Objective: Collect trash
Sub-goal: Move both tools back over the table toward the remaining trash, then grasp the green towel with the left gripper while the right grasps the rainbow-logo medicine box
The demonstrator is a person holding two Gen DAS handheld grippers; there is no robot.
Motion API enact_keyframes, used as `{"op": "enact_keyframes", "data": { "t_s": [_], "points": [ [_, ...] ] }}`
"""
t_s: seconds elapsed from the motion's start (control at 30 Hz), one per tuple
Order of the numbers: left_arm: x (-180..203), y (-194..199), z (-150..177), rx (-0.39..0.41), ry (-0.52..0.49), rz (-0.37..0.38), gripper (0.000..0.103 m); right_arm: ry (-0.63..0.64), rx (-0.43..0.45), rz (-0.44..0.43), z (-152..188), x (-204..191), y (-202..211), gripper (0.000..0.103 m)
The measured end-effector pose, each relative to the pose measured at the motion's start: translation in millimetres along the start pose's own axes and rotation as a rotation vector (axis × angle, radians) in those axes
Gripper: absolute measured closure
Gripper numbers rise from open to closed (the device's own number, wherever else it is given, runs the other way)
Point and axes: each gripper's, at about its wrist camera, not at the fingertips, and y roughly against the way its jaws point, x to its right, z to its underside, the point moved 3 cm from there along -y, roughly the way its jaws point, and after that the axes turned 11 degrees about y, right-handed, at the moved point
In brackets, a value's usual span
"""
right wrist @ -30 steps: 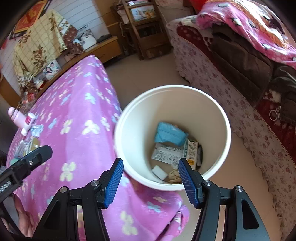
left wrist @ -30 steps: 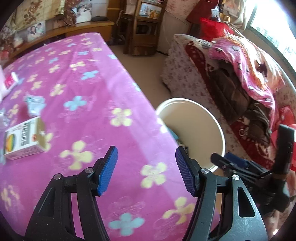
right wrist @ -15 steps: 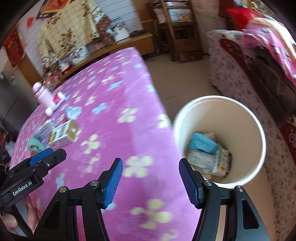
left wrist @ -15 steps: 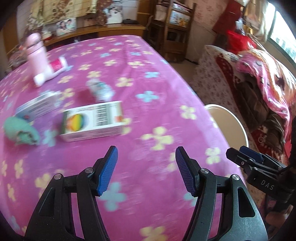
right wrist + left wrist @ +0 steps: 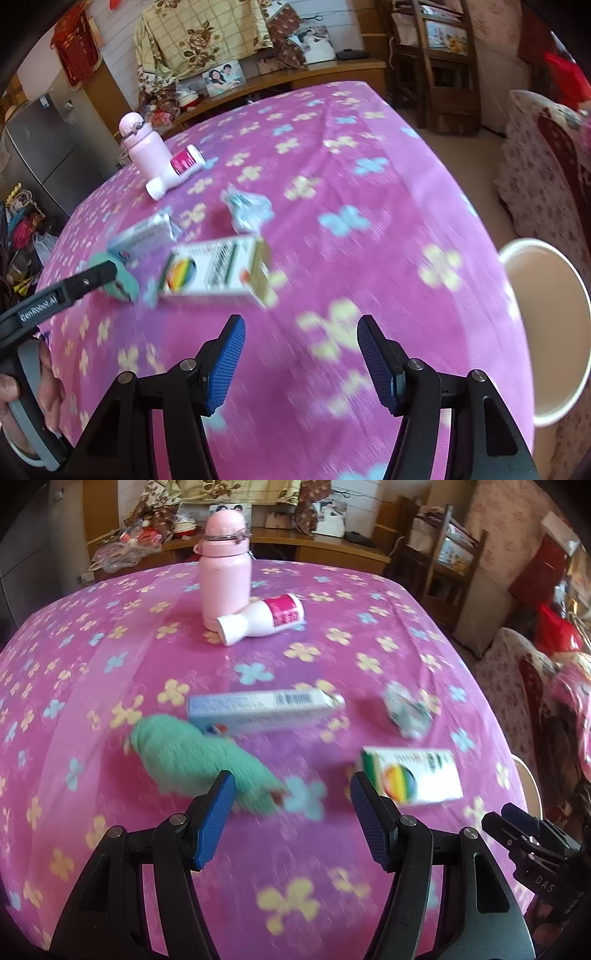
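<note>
Both your jaws gape empty; rainbow carton lies lengthwise just beyond right gripper, left gripper beside it.

The white bin beside the tabletop is cut by the picture's right edge. Motion blur makes the print on the rainbow carton unreadable, and the green object left of it cannot be identified.

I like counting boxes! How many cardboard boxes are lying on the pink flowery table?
2. The long blue-and-white box lies mid-table behind the green cloth; the rainbow-printed box lies nearer the right edge. Nothing seems hidden.
</note>
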Motion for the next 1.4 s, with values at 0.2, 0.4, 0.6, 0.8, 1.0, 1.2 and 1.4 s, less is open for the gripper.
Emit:
{"op": "enact_keyframes", "data": {
  "t_s": [0.2, 0.4, 0.6, 0.8, 1.0, 1.2, 1.4],
  "points": [
    [5.5, -19.2, -17.5, -0.012, -0.044, 0.021, 0.039, -0.046, 0.036, 0.019, -47.6, 5.3, -31.0, 0.042],
    [-7.2, -2.0, -16.0, -0.013, -0.062, 0.095, 0.039, -0.053, -0.021, -0.005, -69.4, 8.8, -65.3, 0.042],
    [-17.9, -0.7, -30.5, 0.011, -0.038, 0.067, 0.039, 0.031, -0.089, -0.049, -42.0, -17.0, -62.3, 0.042],
    [-24.2, -10.6, -11.5, -0.039, -0.115, 0.015, 0.039, 0.110, -0.135, -0.151, 4.0, -49.8, -34.2, 0.042],
    [-78.8, 4.1, 24.4, -0.102, -0.206, -0.111, 0.039, 0.095, -0.088, -0.161, 17.1, -53.7, -9.4, 0.042],
    [-151.9, 31.4, 36.4, -0.112, 0.021, -0.018, 0.040, 0.072, -0.061, -0.176, 12.0, -60.8, -6.5, 0.035],
    [-153.7, 52.2, 24.6, -0.064, 0.159, 0.131, 0.039, 0.095, -0.055, -0.183, 8.7, -85.7, -11.6, 0.032]
  ]
}}
